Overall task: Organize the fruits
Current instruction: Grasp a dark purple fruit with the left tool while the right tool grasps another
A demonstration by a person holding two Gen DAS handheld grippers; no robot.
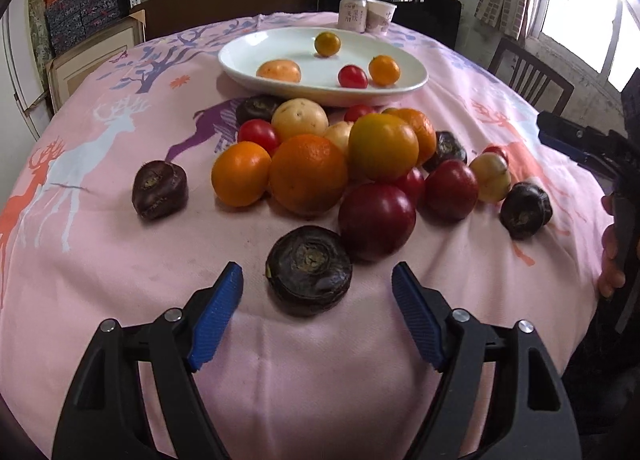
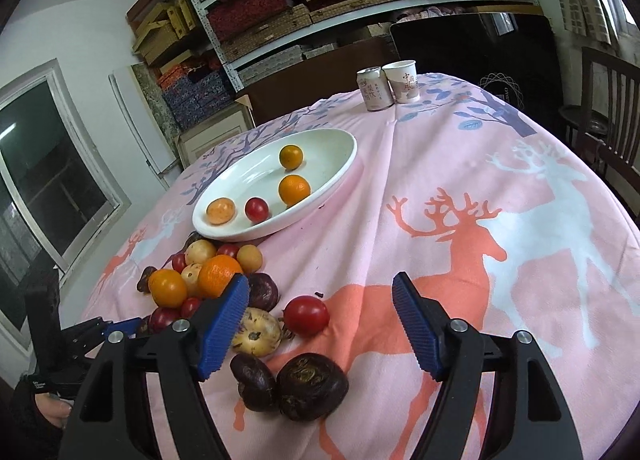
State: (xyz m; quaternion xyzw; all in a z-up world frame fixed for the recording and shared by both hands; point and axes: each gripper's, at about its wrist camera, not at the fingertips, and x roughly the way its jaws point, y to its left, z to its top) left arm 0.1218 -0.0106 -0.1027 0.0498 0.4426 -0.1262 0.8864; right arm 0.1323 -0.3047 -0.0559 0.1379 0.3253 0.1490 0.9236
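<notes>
A heap of fruit (image 1: 308,176) lies on the pink deer-print cloth: oranges, red tomatoes, pale yellow fruits and dark brown water chestnuts. Behind it a white oval plate (image 1: 248,60) holds two small oranges, a cherry tomato and a pale orange fruit. My left gripper (image 1: 318,276) is open, and one dark chestnut (image 1: 309,270) sits just between its blue tips, untouched. My right gripper (image 2: 320,286) is open at the right end of the heap (image 2: 216,276). A red tomato (image 2: 307,314) and two dark chestnuts (image 2: 312,386) lie between its fingers, none of them touched.
A drink can (image 2: 374,89) and a paper cup (image 2: 404,81) stand at the table's far edge. Wooden chairs (image 1: 528,76) stand by the table on the right. Stacked shelves fill the back wall. One chestnut (image 1: 160,190) lies apart on the left.
</notes>
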